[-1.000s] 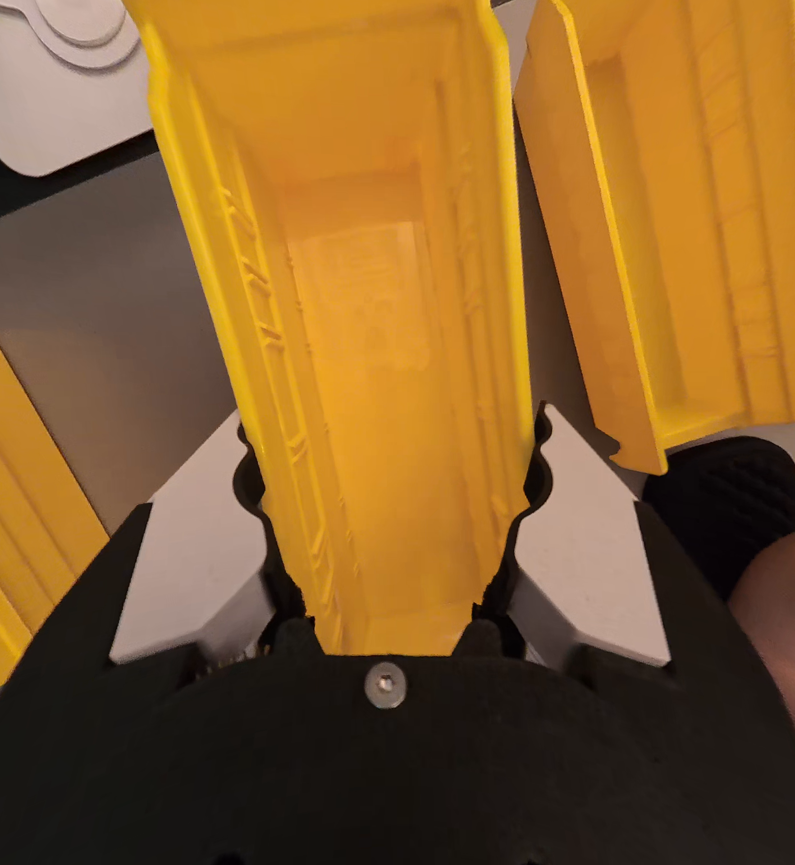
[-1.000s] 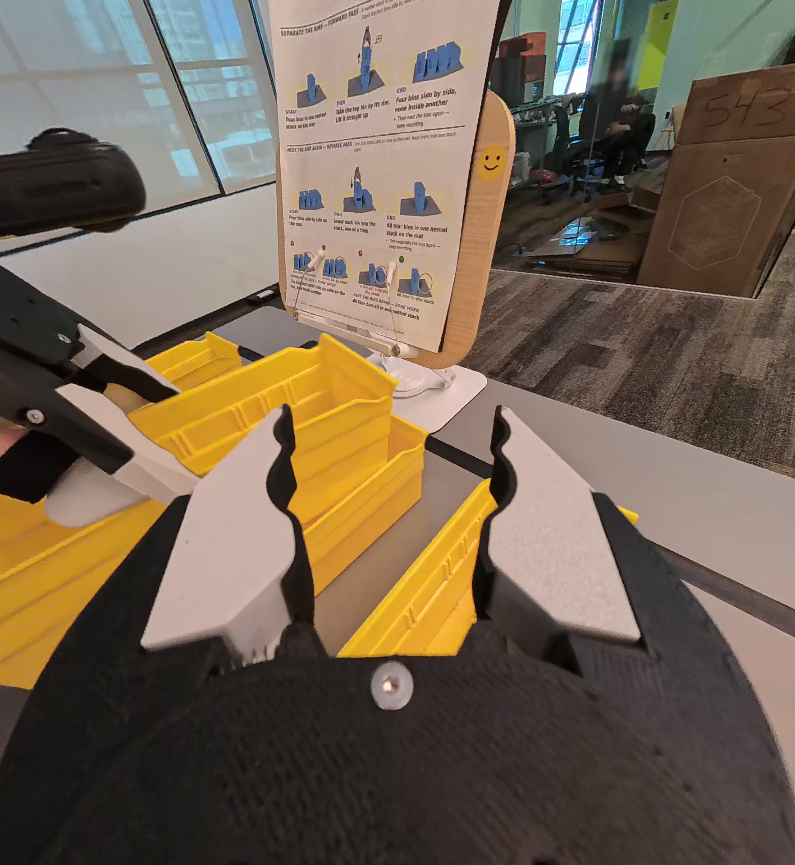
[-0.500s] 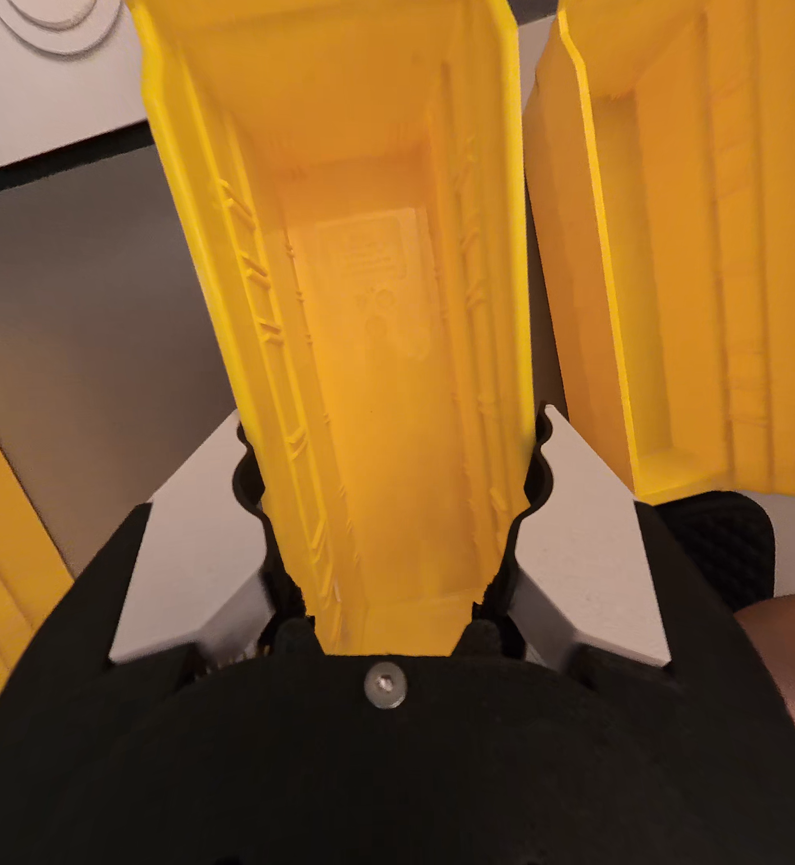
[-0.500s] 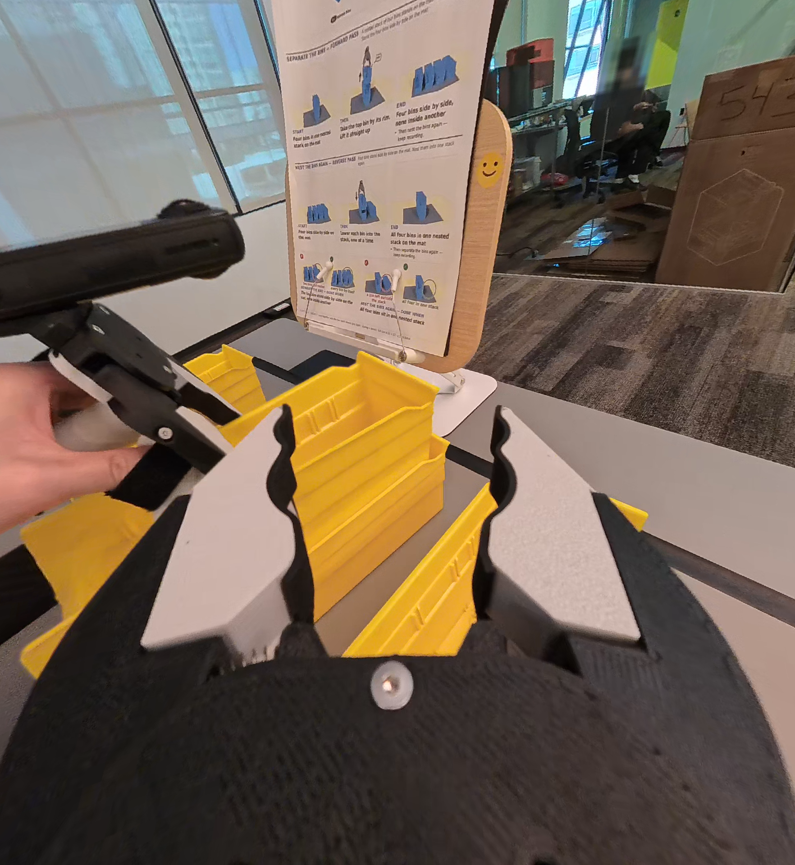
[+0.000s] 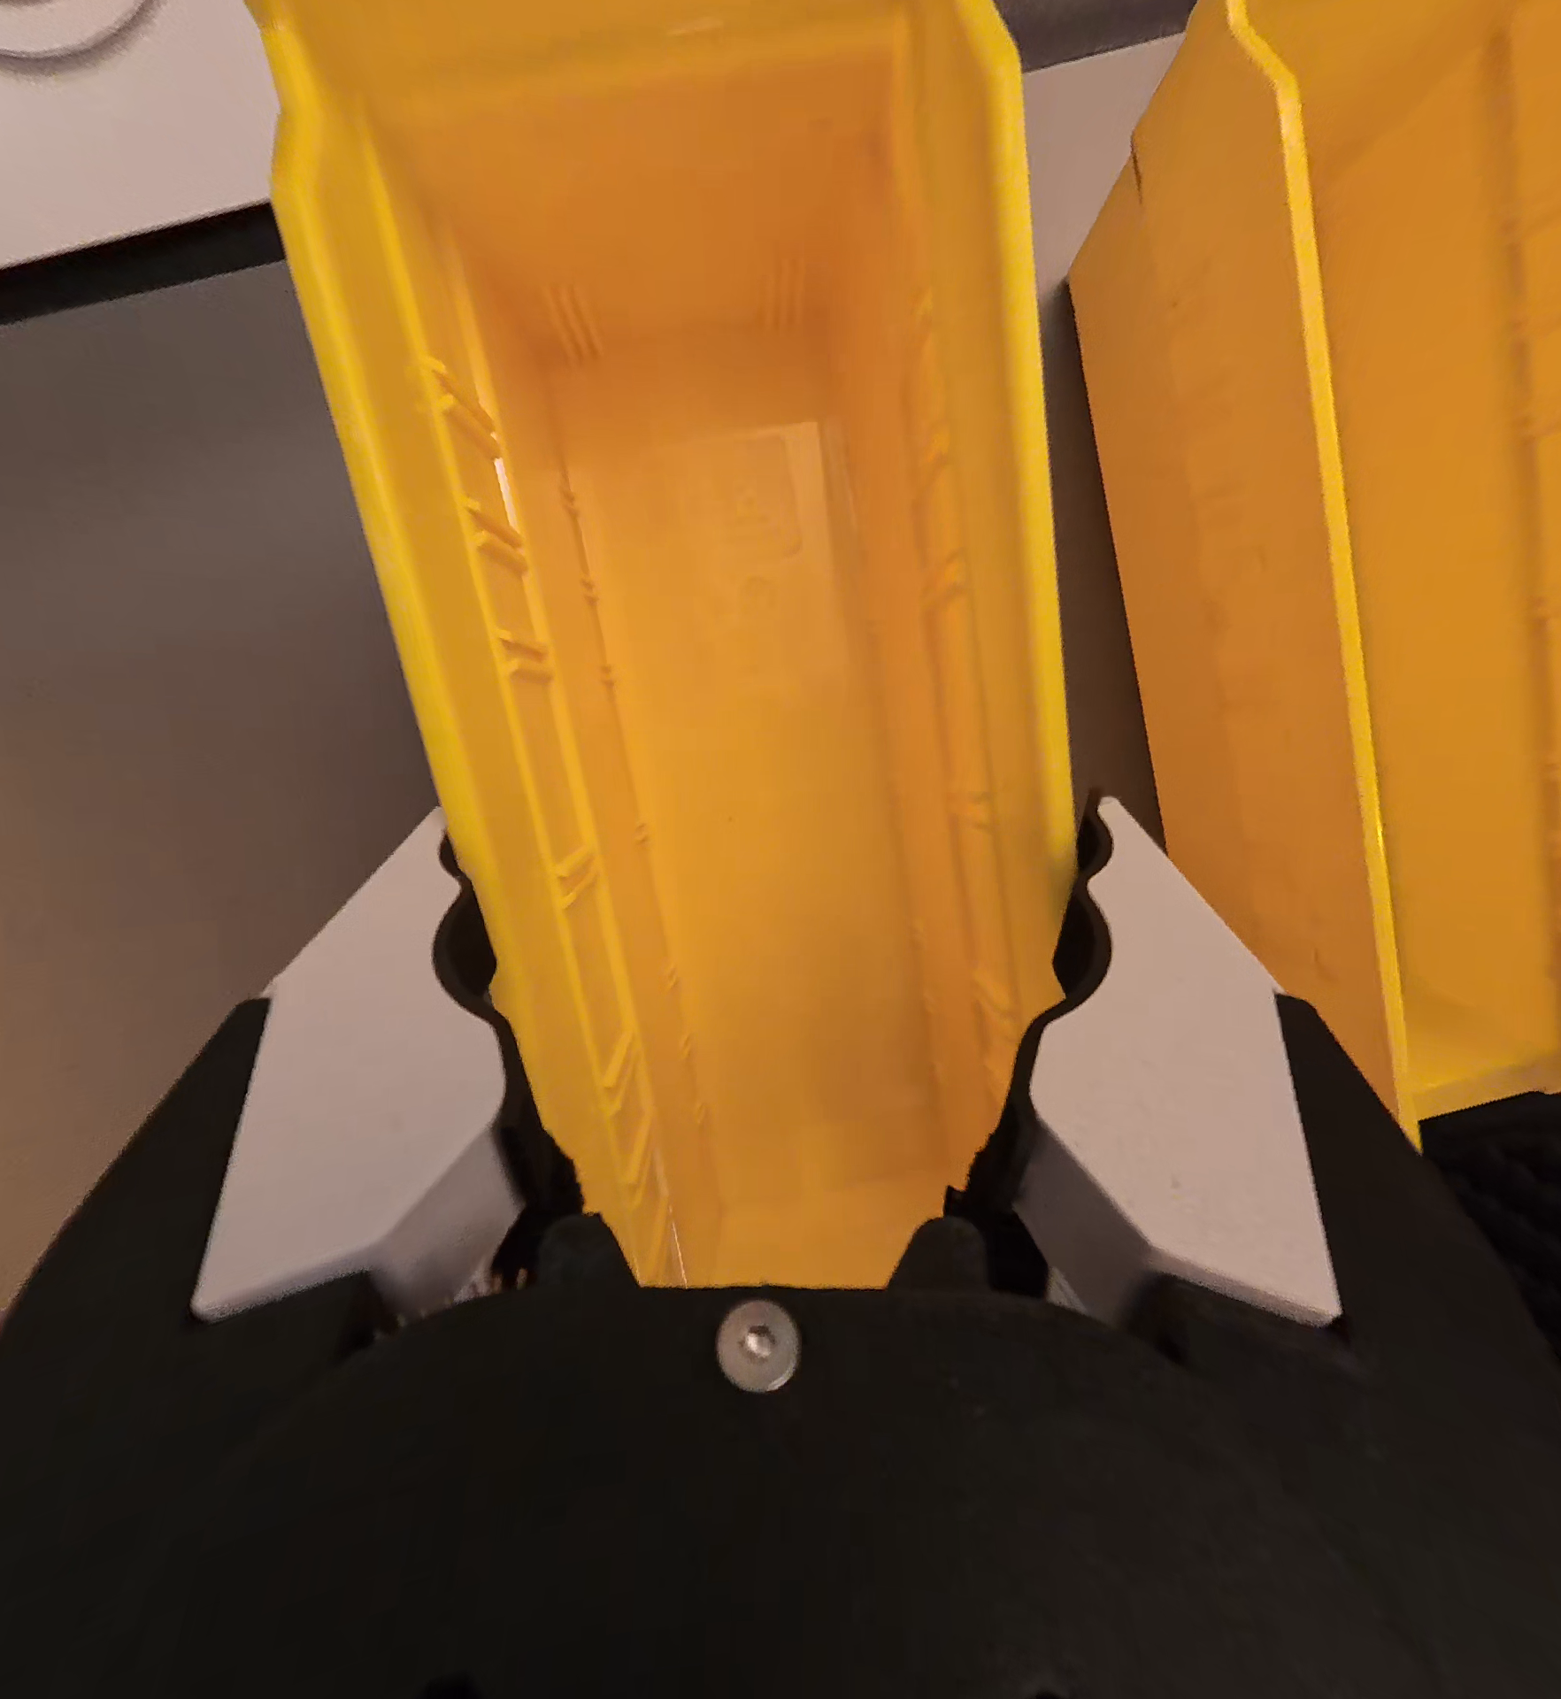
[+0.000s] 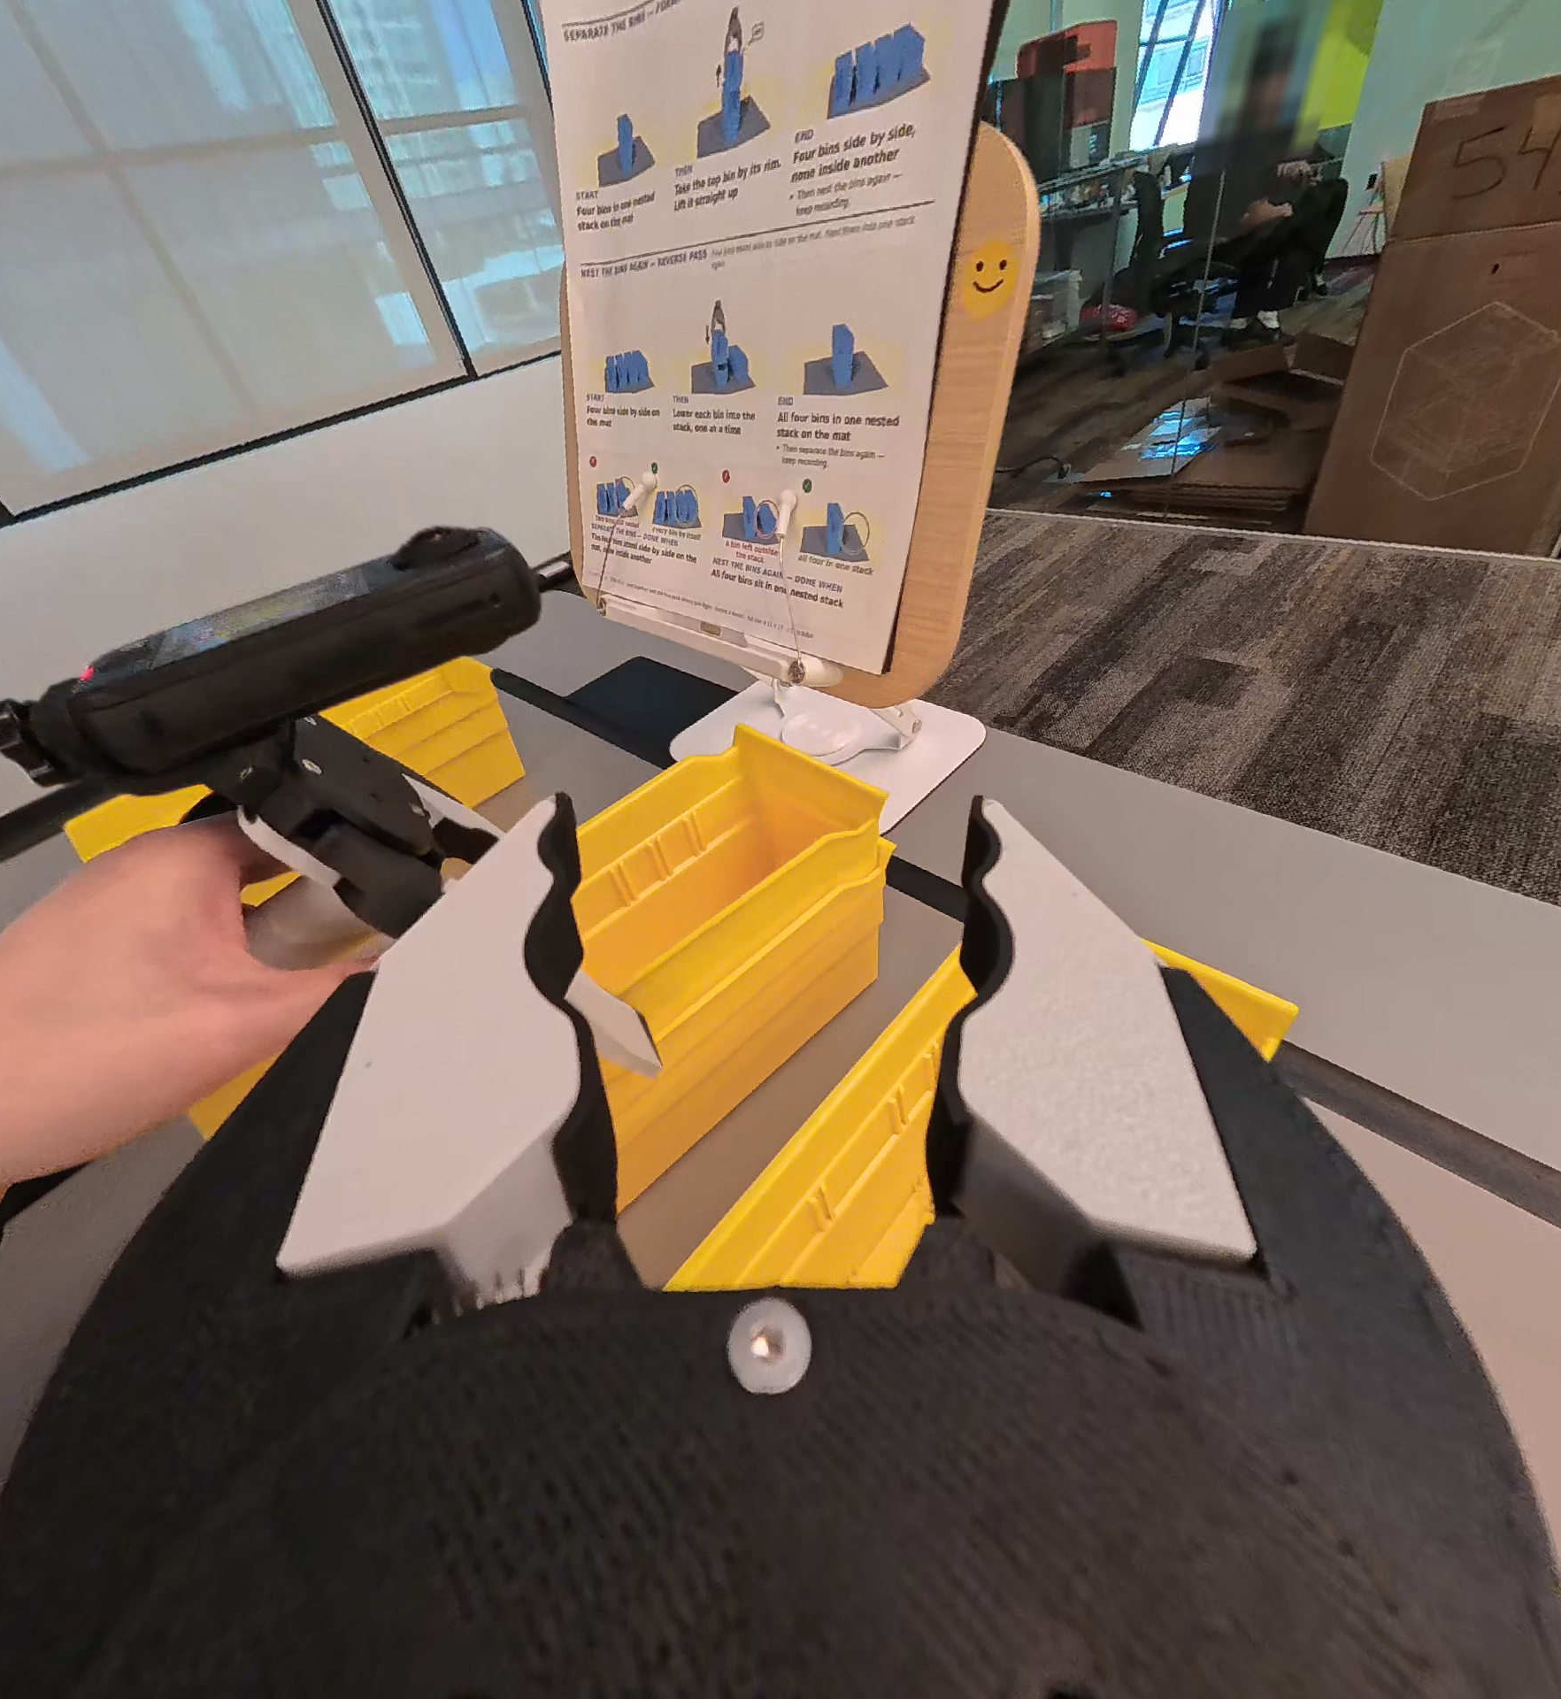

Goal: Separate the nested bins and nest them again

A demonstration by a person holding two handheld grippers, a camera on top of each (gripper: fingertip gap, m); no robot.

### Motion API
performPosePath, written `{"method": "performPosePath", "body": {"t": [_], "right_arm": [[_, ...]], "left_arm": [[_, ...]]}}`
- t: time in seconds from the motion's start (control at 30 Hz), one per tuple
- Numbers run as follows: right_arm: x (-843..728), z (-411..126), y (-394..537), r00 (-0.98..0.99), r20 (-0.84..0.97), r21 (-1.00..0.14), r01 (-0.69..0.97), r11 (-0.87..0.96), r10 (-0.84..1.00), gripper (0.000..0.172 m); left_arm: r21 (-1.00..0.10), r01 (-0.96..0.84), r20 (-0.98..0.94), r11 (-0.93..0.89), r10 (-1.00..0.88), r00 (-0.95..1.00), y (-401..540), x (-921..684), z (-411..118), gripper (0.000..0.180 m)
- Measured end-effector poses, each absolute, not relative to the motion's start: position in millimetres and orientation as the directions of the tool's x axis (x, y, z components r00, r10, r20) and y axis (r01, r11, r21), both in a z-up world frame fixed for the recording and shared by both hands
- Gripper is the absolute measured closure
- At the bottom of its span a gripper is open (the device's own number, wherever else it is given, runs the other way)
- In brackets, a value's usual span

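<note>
1. Left wrist view: a yellow bin (image 5: 740, 644) fills the space between the left gripper (image 5: 763, 919) fingers, which stand wide and look slightly off its walls.
2. Right gripper (image 6: 768, 929) is open and bare; the nested bins (image 6: 740, 919) stand beyond its fingertips.

My left camera: sits behind left fingers (image 5: 363, 1057), tilted steeply down, very close over nested bins (image 5: 758, 644) filling frame; grey table (image 5: 161, 598) beneath. My right camera: behind right fingers (image 6: 455, 1030), higher, facing forward across table (image 6: 1402, 965) toward sign (image 6: 758, 322), windows (image 6: 188, 230) and room beyond. Shared: same nested bins (image 6: 740, 901), neighbouring bin (image 5: 1402, 552) (image 6: 850, 1168), sign's white base (image 5: 69, 119) (image 6: 924, 745). Right view also catches my left gripper (image 6: 345, 827) from the side.
</note>
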State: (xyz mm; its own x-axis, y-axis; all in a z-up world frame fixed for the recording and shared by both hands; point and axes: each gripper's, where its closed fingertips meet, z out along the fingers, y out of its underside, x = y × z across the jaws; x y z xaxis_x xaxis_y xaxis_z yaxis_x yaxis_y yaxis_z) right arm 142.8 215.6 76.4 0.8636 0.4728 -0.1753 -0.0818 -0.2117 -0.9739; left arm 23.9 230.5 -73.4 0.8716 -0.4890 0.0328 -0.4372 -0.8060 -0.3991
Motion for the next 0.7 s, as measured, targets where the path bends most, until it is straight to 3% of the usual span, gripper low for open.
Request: {"method": "performPosePath", "body": {"t": [0.33, 0.57, 0.7], "right_arm": [[126.8, 87.5, 211.0, 0.818, -0.202, -0.976, -0.124, -0.177, 0.538, 0.091], [127.2, 86.5, 212.3, 0.806, -0.228, -0.971, -0.148, -0.187, 0.546, 0.091], [127.3, 97.2, 210.2, 0.798, -0.219, -0.976, -0.172, -0.137, 0.561, 0.097]], "left_arm": [[-0.455, -0.444, 0.053, -0.772, -0.522, 0.852, 227.2, 27.0, -72.8, 0.047], [-0.675, -0.332, 0.145, -0.659, -0.56, 0.816, 227.0, 15.4, -24.0, 0.041], [-0.768, -0.299, 0.076, -0.567, -0.544, 0.836, 223.3, -26.4, 1.4, 0.053]]}}
